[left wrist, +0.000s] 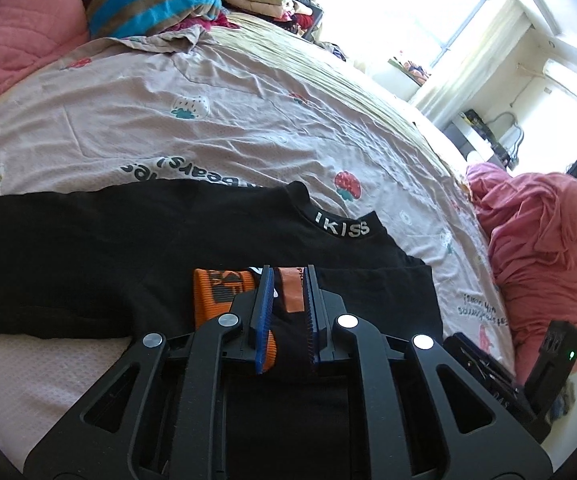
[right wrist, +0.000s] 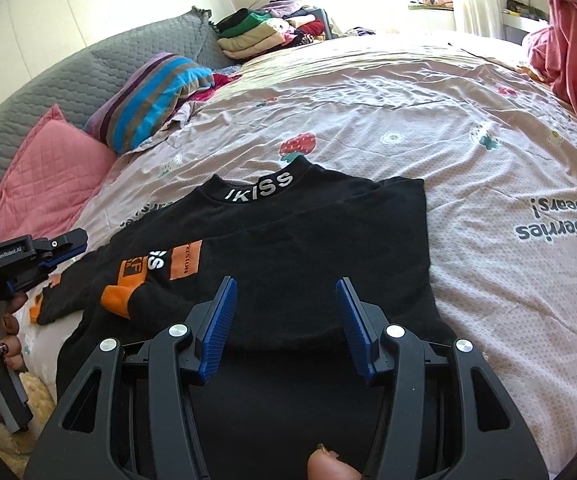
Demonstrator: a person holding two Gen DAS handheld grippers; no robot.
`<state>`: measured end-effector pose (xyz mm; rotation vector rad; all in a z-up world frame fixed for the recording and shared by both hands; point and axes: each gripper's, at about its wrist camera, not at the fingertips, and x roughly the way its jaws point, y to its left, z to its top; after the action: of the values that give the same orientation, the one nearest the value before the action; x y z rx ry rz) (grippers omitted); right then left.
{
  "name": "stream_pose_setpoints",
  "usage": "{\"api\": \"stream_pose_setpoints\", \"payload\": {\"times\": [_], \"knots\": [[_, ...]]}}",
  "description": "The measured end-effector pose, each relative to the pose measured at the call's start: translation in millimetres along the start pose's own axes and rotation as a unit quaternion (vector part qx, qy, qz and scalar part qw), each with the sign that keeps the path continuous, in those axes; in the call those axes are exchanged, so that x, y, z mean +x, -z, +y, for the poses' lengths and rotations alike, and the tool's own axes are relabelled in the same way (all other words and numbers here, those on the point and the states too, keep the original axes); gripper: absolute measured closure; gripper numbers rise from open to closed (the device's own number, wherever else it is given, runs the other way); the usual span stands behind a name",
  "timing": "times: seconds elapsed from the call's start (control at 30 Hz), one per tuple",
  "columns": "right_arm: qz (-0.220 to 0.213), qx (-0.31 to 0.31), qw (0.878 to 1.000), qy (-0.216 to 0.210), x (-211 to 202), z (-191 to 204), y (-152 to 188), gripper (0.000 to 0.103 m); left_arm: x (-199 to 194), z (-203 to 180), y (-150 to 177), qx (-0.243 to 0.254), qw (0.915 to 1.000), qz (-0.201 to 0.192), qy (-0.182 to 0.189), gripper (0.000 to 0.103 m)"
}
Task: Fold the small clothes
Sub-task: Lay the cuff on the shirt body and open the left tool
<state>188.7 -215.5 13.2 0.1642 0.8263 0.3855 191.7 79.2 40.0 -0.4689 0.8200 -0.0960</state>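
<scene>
Left wrist view: left gripper (left wrist: 288,304) was nearly closed, blue pads pinching black fabric of the shirt (left wrist: 128,248) w/ the orange patch (left wrist: 291,292) showing between them. Orange cuff (left wrist: 218,300) lay just left of the gripper, touching the left pad. Shirt was spread on the bed (left wrist: 168,120) directly ahead, collar (left wrist: 342,230) ahead and slightly right. Right sleeve side looked already folded in over the body, ahead-right of the gripper. Right gripper body was visible at far right, low.

Right wrist view: right gripper (right wrist: 286,320) was wide open, holding nothing, hovering over the shirt's lower body (right wrist: 308,248). Collar (right wrist: 260,188) sat straight ahead. Orange-cuffed sleeve (right wrist: 116,300) lay ahead-left, across the shirt front near the print (right wrist: 168,266). Left gripper (right wrist: 54,252) was far left at the shirt's edge; whether it gripped cloth couldn't be told from this view.

Judgement on progress: approx halfway. Both sides appear brought inward, left sleeve not yet laid flat/released. Left to do: tidy the sleeve, then fold hem up toward collar. Other clothes piled (right wrist: 264,32) far ahead, looked folded already.
</scene>
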Motion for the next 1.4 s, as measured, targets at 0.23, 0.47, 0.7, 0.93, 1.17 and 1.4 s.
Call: {"api": "stream_pose_setpoints", "payload": {"times": [0.23,0.47,0.7,0.93,1.17,1.4], "knots": [[0.023,-0.039,0.999,0.026,23.0,12.7,0.8,0.053,38.1,-4.0,22.7,0.04,0.997,0.058,-0.032,0.085],[0.072,-0.008,0.995,0.073,51.2,-13.9,13.8,0.053,57.2,30.1,48.4,0.012,0.9953,0.092,-0.028,0.084],[0.06,-0.004,0.996,0.07,47.1,-11.5,20.7,0.045,38.9,33.1,51.4,0.005,0.997,0.075,-0.021,0.08],[0.033,-0.01,0.998,0.057,25.2,5.4,20.2,0.027,14.1,30.0,46.1,0.016,0.9981,0.048,-0.037,0.065],[0.01,-0.009,0.999,0.038,10.0,21.1,16.3,0.01,-5.4,35.8,43.5,0.017,0.9976,0.024,-0.063,0.036],[-0.009,-0.019,0.999,0.024,0.5,40.1,12.1,0.005,-28.9,44.0,38.4,0.019,0.9953,-0.011,-0.094,0.01]]}}
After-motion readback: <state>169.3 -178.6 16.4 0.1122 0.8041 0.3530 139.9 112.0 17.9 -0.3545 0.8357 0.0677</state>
